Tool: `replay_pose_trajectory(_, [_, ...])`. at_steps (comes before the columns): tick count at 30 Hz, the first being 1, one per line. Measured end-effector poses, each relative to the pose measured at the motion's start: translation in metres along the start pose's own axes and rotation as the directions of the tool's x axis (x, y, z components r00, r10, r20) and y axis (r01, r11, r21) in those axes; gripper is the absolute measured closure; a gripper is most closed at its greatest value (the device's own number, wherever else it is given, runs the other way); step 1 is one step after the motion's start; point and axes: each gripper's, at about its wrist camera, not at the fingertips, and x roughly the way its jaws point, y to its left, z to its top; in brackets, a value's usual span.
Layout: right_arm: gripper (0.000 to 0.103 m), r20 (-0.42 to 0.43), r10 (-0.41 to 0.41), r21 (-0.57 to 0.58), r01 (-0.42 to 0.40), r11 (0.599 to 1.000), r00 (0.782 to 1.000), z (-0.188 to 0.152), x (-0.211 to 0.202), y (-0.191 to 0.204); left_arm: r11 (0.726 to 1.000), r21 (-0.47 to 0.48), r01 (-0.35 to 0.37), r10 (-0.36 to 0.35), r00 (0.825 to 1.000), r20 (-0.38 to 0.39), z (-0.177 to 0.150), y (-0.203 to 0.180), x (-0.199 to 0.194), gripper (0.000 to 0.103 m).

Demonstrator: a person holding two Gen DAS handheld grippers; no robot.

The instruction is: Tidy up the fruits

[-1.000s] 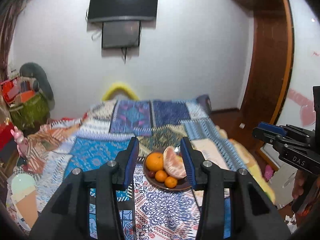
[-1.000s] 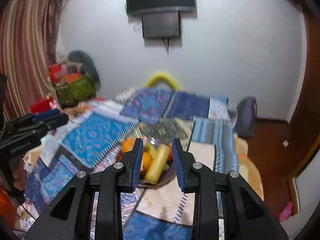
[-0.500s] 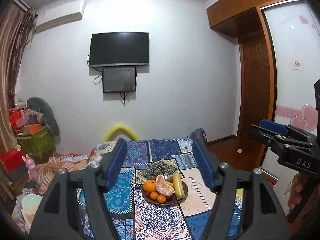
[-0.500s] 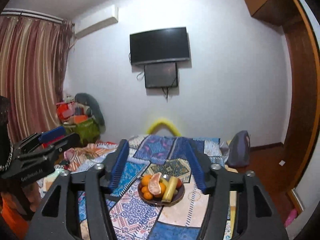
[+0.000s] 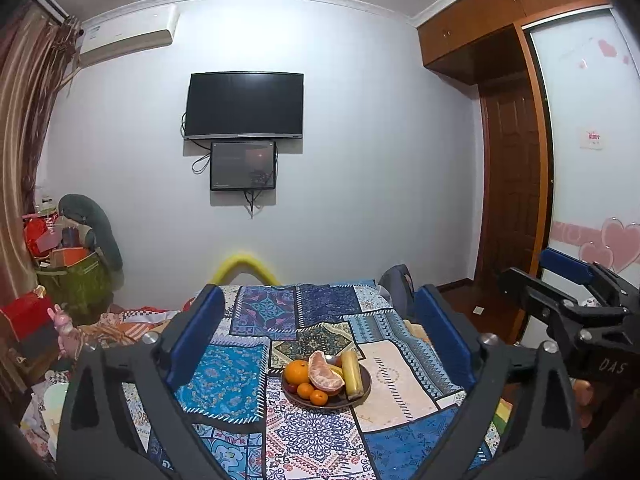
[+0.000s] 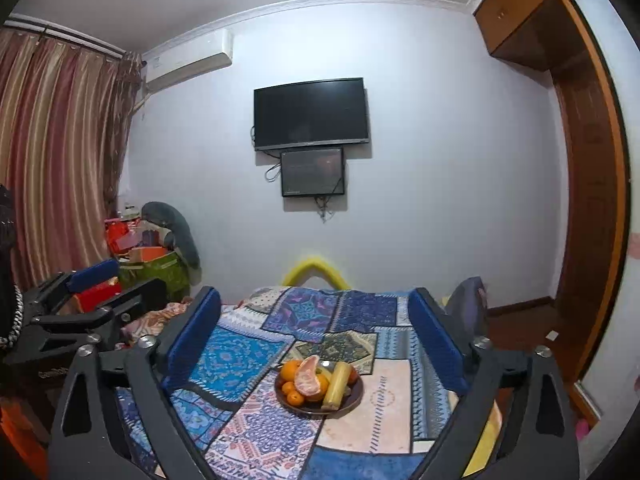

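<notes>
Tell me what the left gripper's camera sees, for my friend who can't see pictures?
A dark plate of oranges, a peeled citrus piece and a banana sits on a patchwork blanket, seen between the wide-open, empty left gripper. A black TV hangs on the wall behind.

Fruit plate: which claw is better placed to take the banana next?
Right, probably. Both the left claw and right claw are open, empty and back from the plate, but the banana lies on the plate's right side, unobstructed in the right view.
</notes>
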Motion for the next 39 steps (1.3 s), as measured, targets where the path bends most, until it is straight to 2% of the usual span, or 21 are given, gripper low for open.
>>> replay_pose_trajectory(13, [0.001,0.002,-0.018,-0.008,0.018,1.0,1.0,-0.004,-0.01,0.002,1.0,-0.007,-0.003,0.004,1.0,0.006,-0.003,0.001,-0.001,0.001])
replay_pose_trajectory(39, [0.0,0.007,-0.026,0.0,0.026,1.0,1.0,0.001,-0.015,-0.002,1.0,-0.003,-0.004,0.004,1.0,0.011,-0.005,-0.002,0.0,0.0])
